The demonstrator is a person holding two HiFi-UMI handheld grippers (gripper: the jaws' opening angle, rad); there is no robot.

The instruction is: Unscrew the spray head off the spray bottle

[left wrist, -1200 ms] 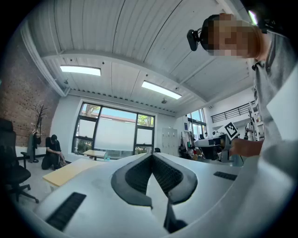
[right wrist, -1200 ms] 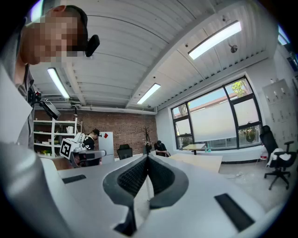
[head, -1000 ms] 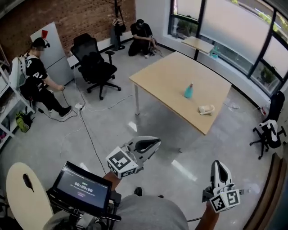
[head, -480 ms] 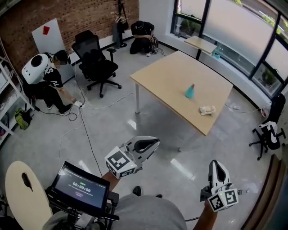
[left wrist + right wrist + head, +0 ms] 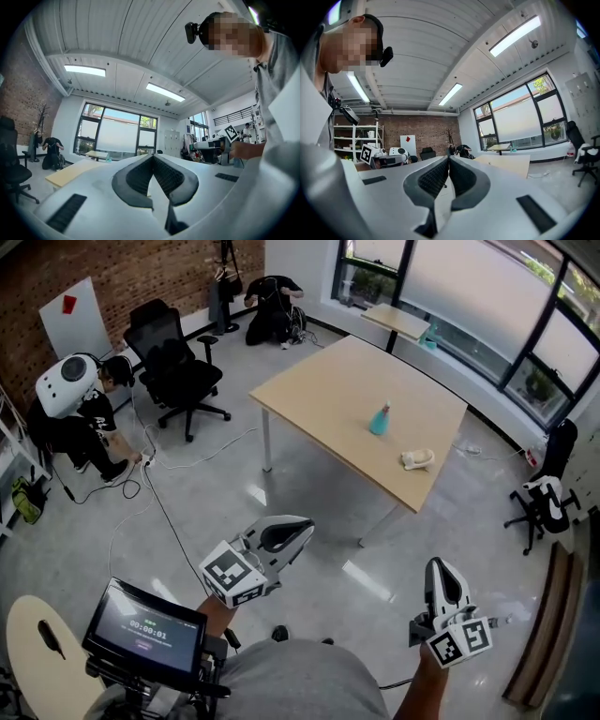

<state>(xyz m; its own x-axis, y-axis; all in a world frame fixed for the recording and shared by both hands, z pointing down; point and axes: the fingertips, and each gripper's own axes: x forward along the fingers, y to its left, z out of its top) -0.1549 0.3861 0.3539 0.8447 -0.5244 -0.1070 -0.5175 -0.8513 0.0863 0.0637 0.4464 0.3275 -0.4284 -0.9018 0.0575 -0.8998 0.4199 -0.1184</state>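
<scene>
A teal spray bottle [image 5: 380, 419] stands upright on a light wooden table [image 5: 328, 399] far ahead in the head view. Beside it lies a cream-coloured object [image 5: 416, 459]. My left gripper [image 5: 305, 524] is held low at the left, well short of the table, its jaws shut with nothing between them. My right gripper [image 5: 439, 565] is at the lower right, also shut and empty. In the left gripper view the gripper [image 5: 153, 156] points toward the table [image 5: 70, 172]. In the right gripper view the gripper [image 5: 448, 158] points level, with the table [image 5: 506, 163] to its right.
Black office chairs [image 5: 169, 362] stand left of the table, with cables on the grey floor. A person [image 5: 80, 409] crouches by a whiteboard at the left; another [image 5: 272, 306] crouches at the back wall. A screen on a stand [image 5: 141, 634] is at my lower left. Another chair [image 5: 539, 507] stands right.
The view has shifted toward the table, which now sits lower and further left in the head view. Both grippers keep their pose, shut. The person at the left has bent down.
</scene>
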